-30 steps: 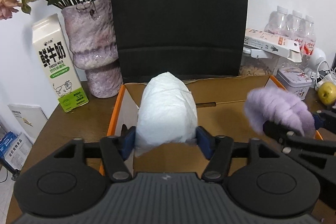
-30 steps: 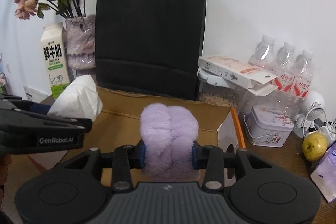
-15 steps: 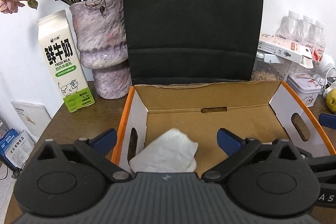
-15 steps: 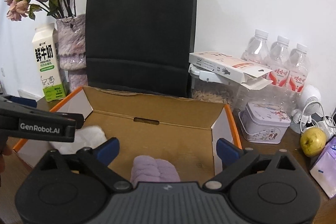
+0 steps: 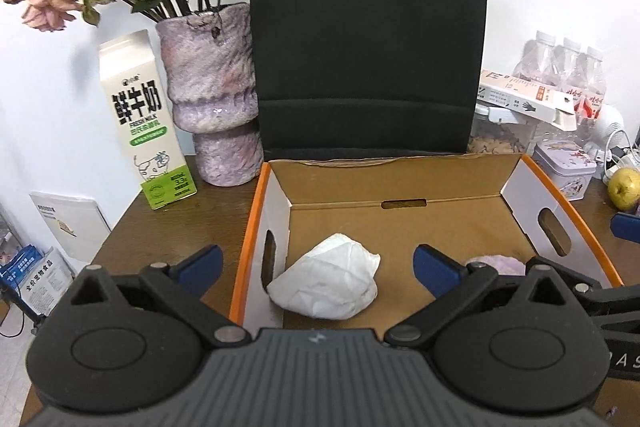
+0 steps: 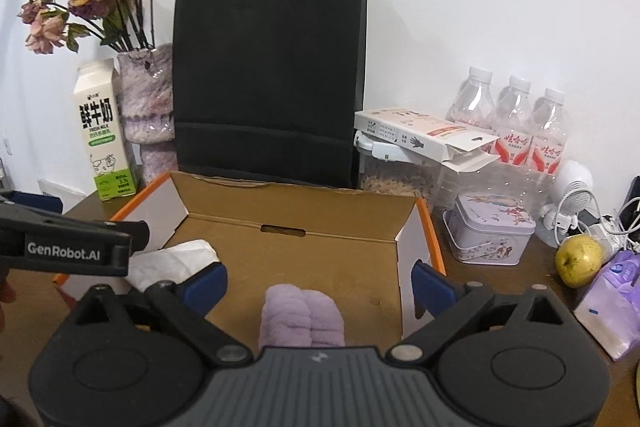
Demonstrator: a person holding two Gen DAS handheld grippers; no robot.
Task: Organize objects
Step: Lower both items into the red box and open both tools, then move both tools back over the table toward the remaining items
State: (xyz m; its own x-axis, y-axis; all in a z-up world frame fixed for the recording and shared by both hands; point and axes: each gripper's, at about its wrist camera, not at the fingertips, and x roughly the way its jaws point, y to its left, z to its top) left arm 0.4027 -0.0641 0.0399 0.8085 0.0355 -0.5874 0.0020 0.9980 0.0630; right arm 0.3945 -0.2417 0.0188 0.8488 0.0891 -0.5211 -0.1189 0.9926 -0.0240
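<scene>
An open cardboard box [image 5: 400, 183] with orange edges sits on the brown table. A white crumpled tissue bundle [image 5: 328, 287] lies on its floor near the left wall. A purple fluffy roll [image 6: 302, 319] lies on the floor toward the right side, and shows partly as a purple roll [image 5: 496, 264] in the left wrist view. My left gripper [image 5: 316, 263] hovers open over the box's near edge, above the white bundle and not touching it. My right gripper [image 6: 319, 285] is open above the purple roll, its pads clear of it. The white bundle [image 6: 172, 261] is partly hidden behind the left gripper's arm [image 6: 68, 243].
Behind the box stands a black paper bag [image 5: 366, 43]. On the left are a purple vase [image 5: 210, 99] with dried flowers and a milk carton [image 5: 144, 123]. On the right are water bottles [image 6: 516, 123], a glove box [image 6: 420, 137], a tin [image 6: 490, 233], an apple [image 6: 580, 261] and a purple tissue pack [image 6: 616, 295].
Both grippers went from shut on their items to open. The white bundle and the purple roll dropped to the box floor. Both grippers have drawn back a little.
</scene>
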